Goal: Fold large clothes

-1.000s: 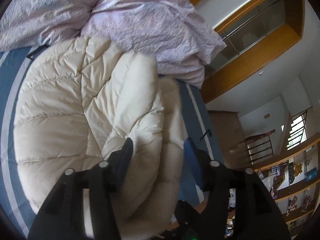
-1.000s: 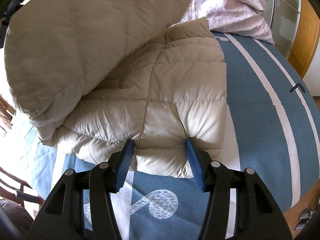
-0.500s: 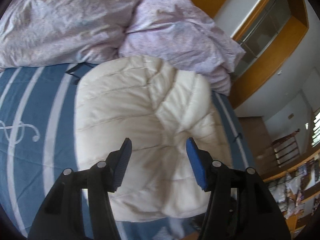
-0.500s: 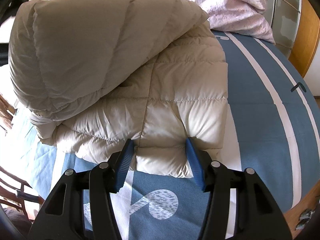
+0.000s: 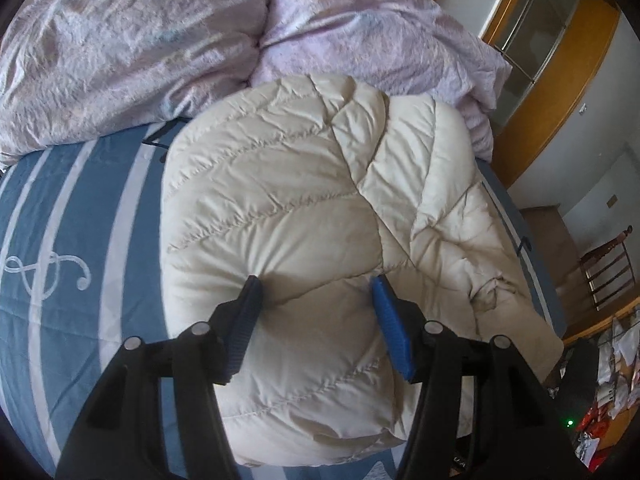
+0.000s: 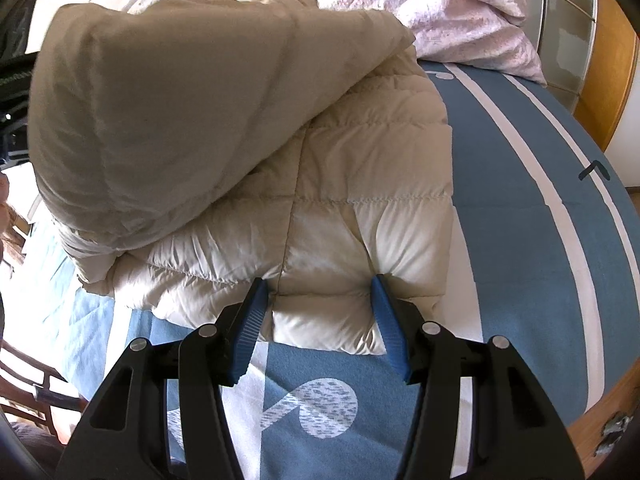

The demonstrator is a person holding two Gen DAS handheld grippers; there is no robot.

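A cream quilted down jacket [image 5: 300,184] lies on the blue-and-white striped bed sheet [image 5: 80,220]. My left gripper [image 5: 316,292] is shut on a thick puffy fold of it, the blue pads dented into the padding. In the right wrist view this fold [image 6: 180,100] hangs raised over the flat part of the jacket [image 6: 372,168], toward the upper left. My right gripper [image 6: 318,292] is shut on the jacket's near hem, which bulges between its pads, low over the sheet [image 6: 540,200].
A crumpled lilac duvet [image 5: 140,40] is heaped behind the jacket, also at the far edge [image 6: 460,8]. A wooden cabinet with glass doors [image 5: 560,80] stands beyond it. The bed's wooden edge [image 6: 600,412] runs at the right, and a wooden chair [image 6: 24,380] stands at the left.
My left gripper has swung round and down with its fold, bringing the whole jacket into its view. In the right wrist view the raised fold has shifted rightward over the flat part. The right gripper kept still.
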